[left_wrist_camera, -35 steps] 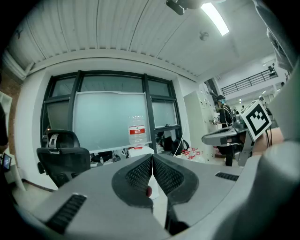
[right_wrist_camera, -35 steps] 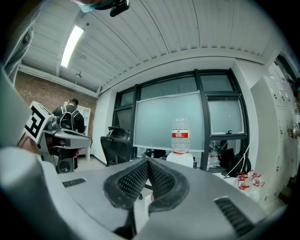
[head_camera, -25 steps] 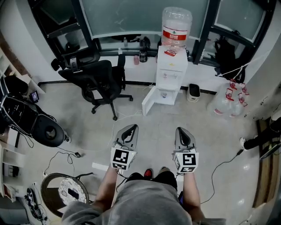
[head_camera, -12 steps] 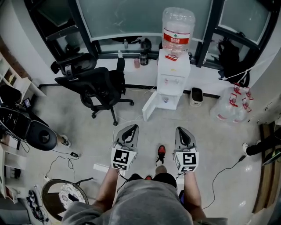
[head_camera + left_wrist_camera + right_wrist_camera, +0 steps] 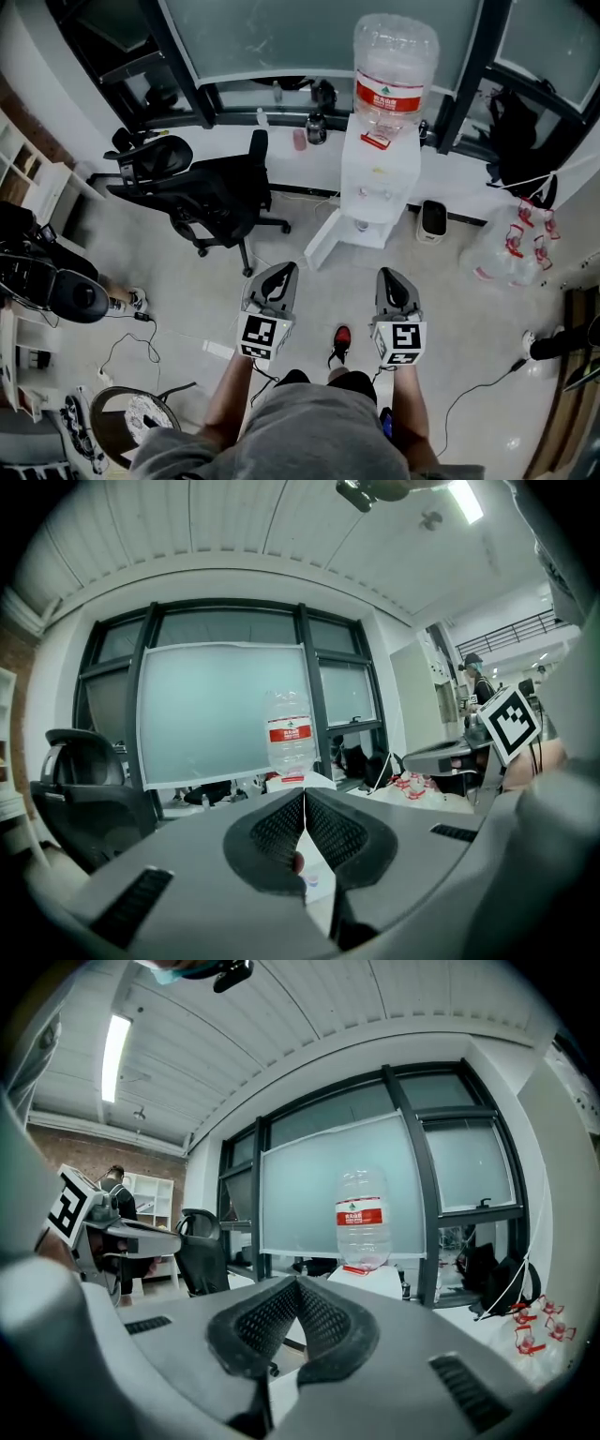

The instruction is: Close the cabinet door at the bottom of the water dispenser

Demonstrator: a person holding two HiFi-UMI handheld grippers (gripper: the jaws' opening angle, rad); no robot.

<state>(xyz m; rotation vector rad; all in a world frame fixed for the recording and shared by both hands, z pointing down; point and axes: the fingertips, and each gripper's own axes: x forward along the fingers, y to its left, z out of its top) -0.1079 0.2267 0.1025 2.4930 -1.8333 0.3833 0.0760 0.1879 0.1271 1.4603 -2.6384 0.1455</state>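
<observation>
A white water dispenser [image 5: 380, 183] with a big clear bottle [image 5: 395, 67] on top stands against the window wall. Its bottom cabinet door [image 5: 322, 244] hangs open, swung out to the left over the floor. My left gripper [image 5: 284, 270] and right gripper [image 5: 387, 275] are held side by side at waist height, well short of the dispenser and pointing toward it. Both are shut with nothing between the pads. The bottle [image 5: 289, 735] shows just above the left gripper [image 5: 304, 794] in its own view. In the right gripper view the bottle [image 5: 362, 1218] stands right of the gripper [image 5: 298, 1282].
A black office chair [image 5: 217, 192] stands left of the dispenser, close to the open door. A small white bin [image 5: 432, 220] and a bag of empty bottles [image 5: 514, 251] lie to its right. Cables run over the floor [image 5: 122, 342]. A person's shoe [image 5: 342, 337] is between the grippers.
The person has walked toward the dispenser, which now looks nearer and larger. Both grippers came forward with the body and stayed shut. One foot has stepped ahead.
</observation>
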